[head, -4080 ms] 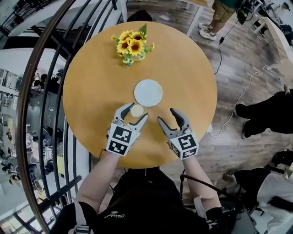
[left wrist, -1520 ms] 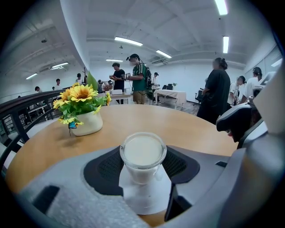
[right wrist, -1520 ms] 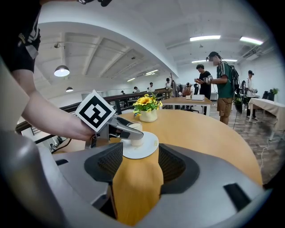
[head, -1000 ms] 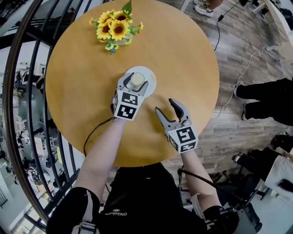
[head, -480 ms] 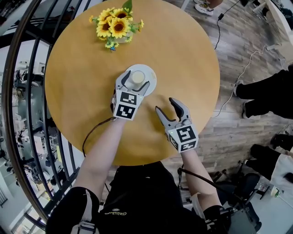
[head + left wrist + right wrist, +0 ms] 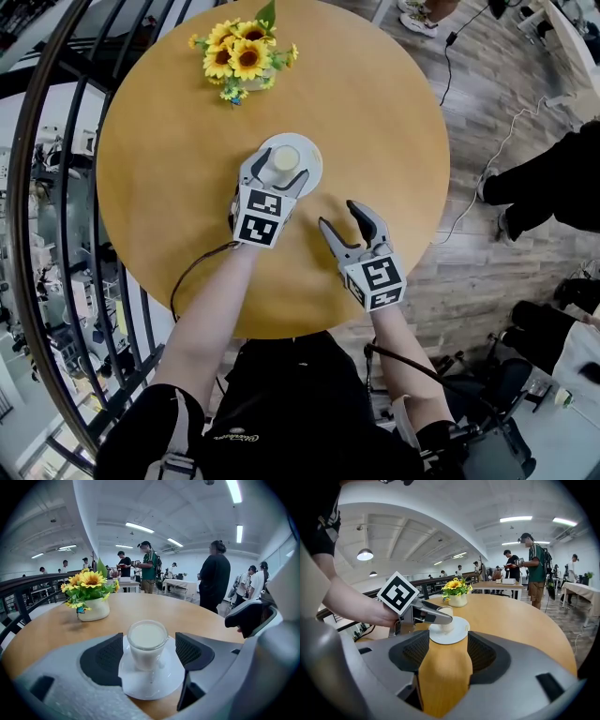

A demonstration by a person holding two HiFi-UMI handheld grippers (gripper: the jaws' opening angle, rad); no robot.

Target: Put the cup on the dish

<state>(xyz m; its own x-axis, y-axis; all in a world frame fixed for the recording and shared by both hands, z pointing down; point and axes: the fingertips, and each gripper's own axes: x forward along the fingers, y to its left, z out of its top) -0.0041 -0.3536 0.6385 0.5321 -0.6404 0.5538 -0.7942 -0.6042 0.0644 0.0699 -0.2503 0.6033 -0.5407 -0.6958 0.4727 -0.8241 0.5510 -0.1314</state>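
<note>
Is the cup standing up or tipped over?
Standing up: the cup sits on the dish with its rim on top and its white filling level.

The left tool blocks the table's middle. Its jaws have just opened, pads clear of the cup standing between them on the dish. Sunflowers crowd the far edge; the right edge is open, and the right tool hovers near the front edge.
</note>
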